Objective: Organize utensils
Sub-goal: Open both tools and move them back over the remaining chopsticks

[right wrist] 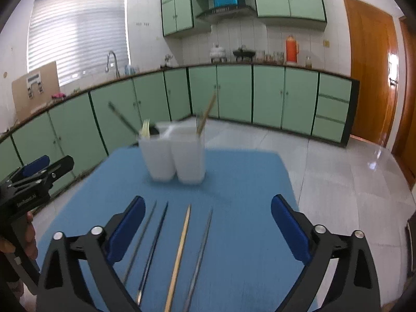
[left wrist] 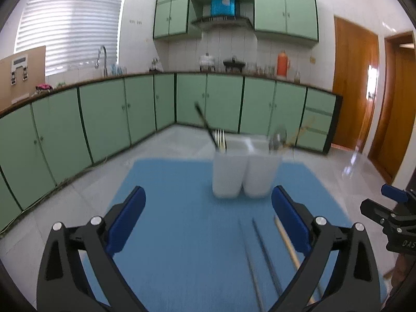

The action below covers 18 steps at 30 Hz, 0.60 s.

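Green kitchen cabinets [right wrist: 234, 91] run along the far wall behind the blue mat [right wrist: 247, 176] that I work over, pale tiled floor all round it. My right gripper [right wrist: 208, 223] hangs spread wide with nothing between its blue pads, and my left gripper [left wrist: 208, 215] is the same — both empty, both above the near half of the mat. Under my right one lie four loose chopsticks side by side, pointing away from me: two dark slender ones [right wrist: 150, 247] on the left, a pale wooden chopstick [right wrist: 179, 254] in the middle, a grey metallic-looking one [right wrist: 200, 249] to its right. Further off stands the white divided holder [right wrist: 176, 156], with a fork [right wrist: 146, 128] and a dark stick leaning out of its left compartment and a wooden stick [right wrist: 205, 117] rising from the right one. I judge these chopsticks to be light and stiff, so weight is no worry — the trouble is that they are thin, lie flat on the mat and would roll or pivot. The metal one should be the slipperiest, the wooden one the kindest to my pads. I would pinch across the shaft near its middle, so it hangs level and does not swing when tipped upright for the holder. Motion blur hides their tips and any pattern.
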Available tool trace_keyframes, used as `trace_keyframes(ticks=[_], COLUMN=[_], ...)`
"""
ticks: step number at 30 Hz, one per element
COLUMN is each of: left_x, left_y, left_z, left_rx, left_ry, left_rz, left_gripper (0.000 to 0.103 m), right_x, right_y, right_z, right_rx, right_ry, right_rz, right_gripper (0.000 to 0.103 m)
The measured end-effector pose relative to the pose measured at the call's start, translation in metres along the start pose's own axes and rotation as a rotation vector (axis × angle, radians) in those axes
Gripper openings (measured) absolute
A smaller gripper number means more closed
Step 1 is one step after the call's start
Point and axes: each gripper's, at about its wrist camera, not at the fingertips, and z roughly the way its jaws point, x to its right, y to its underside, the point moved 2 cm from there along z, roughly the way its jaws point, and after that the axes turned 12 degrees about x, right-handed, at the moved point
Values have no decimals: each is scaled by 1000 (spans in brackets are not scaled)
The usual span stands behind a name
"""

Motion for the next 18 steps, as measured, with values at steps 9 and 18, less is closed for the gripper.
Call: trace_keyframes(ticks=[9,18], left_x=[-7,6], left_y=[70,105], left_z=[-20,-35], left_rx=[-186,-268], left_ry=[9,32], left_rz=[-2,-11], left_gripper=[95,95], right_x=[-9,-9], right_y=[79,118], right_z=[-14,-33], right_rx=[-191,-285], right_ry=[0,9], right_rz=[34,67], right_gripper=[96,64])
